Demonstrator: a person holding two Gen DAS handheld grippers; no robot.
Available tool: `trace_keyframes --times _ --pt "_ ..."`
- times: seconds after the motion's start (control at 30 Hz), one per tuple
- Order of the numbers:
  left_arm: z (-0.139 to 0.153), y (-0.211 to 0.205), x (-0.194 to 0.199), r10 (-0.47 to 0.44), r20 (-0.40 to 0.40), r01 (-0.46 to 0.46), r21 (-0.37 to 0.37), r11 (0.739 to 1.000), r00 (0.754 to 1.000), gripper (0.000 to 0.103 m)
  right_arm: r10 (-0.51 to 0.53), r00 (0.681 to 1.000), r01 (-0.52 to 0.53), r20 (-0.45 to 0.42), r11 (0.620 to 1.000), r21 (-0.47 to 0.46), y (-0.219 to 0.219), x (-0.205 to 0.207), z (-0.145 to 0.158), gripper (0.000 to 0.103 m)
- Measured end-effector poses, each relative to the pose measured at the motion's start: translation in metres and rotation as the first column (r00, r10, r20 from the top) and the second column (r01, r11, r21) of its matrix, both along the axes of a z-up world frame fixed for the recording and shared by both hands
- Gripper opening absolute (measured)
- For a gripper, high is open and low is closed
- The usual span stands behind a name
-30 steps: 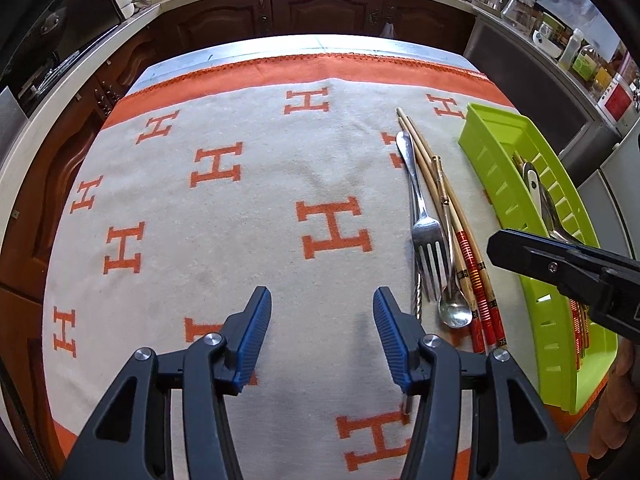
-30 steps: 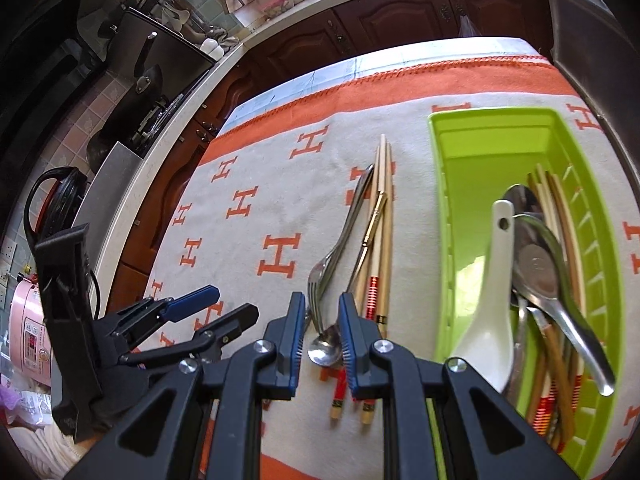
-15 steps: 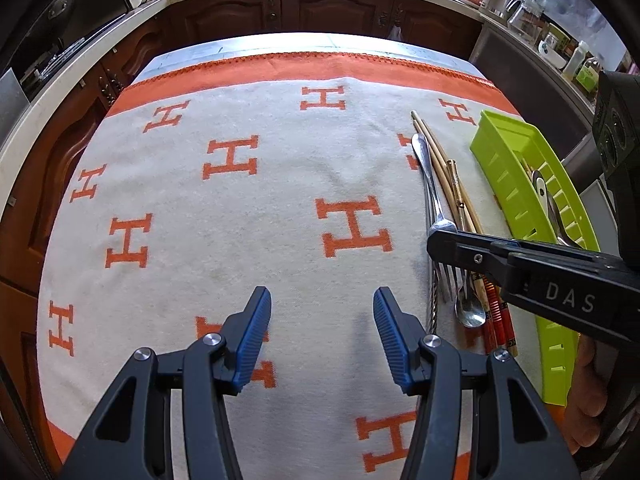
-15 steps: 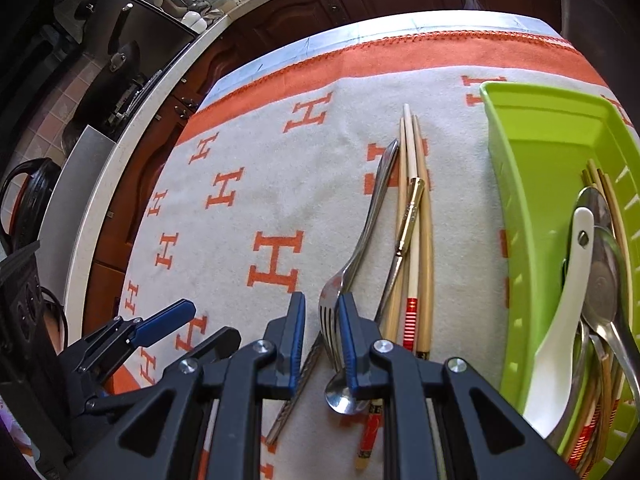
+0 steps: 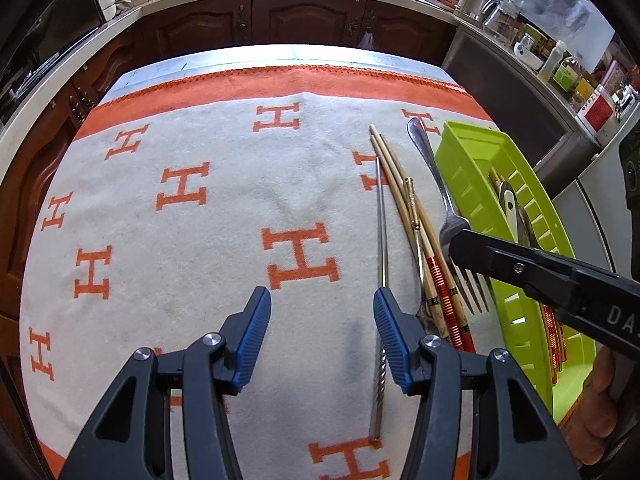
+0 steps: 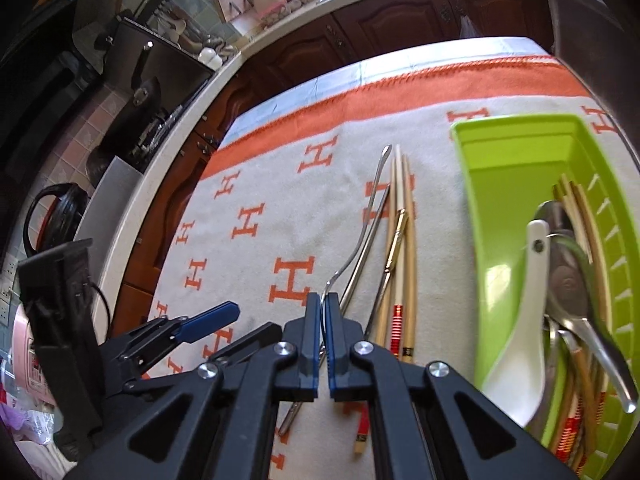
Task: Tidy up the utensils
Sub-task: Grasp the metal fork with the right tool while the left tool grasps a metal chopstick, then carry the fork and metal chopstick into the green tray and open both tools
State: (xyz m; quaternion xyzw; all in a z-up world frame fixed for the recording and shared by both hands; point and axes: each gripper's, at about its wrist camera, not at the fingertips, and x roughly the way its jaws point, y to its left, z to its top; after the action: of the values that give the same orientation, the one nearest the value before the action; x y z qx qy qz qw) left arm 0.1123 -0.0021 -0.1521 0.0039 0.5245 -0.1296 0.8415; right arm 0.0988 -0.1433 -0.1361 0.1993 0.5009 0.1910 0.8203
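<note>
One fork: fork (image 6: 362,240) pinched near its head in the right gripper (image 6: 322,312), lifted beside the green tray (image 6: 476,216), probably to go in.
Tray: holds spoons and chopsticks already.
Left of tray: chopsticks (image 5: 394,184) on the blanket (image 5: 200,240).
Left gripper (image 5: 322,334): fingers wide, empty, waiting.

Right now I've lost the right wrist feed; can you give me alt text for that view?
The right gripper has its jaws shut on a metal fork, handle pointing away over the orange-and-cream cloth. Chopsticks lie on the cloth just right of it, and beyond them a green tray holds a white spoon, metal spoons and more chopsticks. The left gripper is at lower left, open.
</note>
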Motion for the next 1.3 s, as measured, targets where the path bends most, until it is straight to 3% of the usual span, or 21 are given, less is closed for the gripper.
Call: trace_keyframes --times 0.3,0.43,0.5,0.57,0.67,0.8,0.97,1.3 --pt "-0.01 -0.039 0.003 -0.067 0.026 0.064 0.109 0.992 0.997 0.051 -0.071 0.997 0.07 0.039 0.997 0.011 -0.035 -0.017 0.009 0.002" --pt "-0.022 -0.047 0.003 -0.082 -0.02 0.084 0.151 0.985 0.996 0.031 -0.083 0.995 0.083 0.046 0.997 0.0 -0.043 -0.023 0.007 0.002" --pt "-0.022 -0.049 0.001 -0.081 -0.013 0.082 0.158 0.984 0.997 0.027 -0.086 0.995 0.085 0.045 0.996 0.006 -0.046 -0.025 0.005 0.002" --pt "-0.021 -0.051 0.0 -0.088 -0.02 0.09 0.146 0.985 0.996 0.005 -0.086 0.995 0.086 0.049 0.996 0.009 -0.048 -0.027 0.005 0.002" --pt "-0.021 -0.05 0.0 -0.075 -0.024 0.077 0.136 0.988 0.997 0.003 -0.091 0.995 0.09 0.05 0.996 0.02 -0.051 -0.03 0.004 0.002" --pt "-0.019 -0.035 0.001 -0.014 -0.056 0.018 0.069 0.997 0.998 0.003 -0.105 0.993 0.103 0.052 0.994 0.037 -0.059 -0.035 0.005 0.002" --pt "0.007 -0.025 -0.008 0.027 -0.023 -0.026 0.038 0.999 0.999 0.003 -0.121 0.99 0.117 0.066 0.992 0.05 -0.071 -0.046 0.008 0.002" --pt "0.07 -0.075 -0.023 -0.082 0.007 0.082 -0.078 0.994 0.997 0.003 -0.141 0.986 0.141 0.088 0.99 0.002 -0.101 -0.07 0.016 0.002"
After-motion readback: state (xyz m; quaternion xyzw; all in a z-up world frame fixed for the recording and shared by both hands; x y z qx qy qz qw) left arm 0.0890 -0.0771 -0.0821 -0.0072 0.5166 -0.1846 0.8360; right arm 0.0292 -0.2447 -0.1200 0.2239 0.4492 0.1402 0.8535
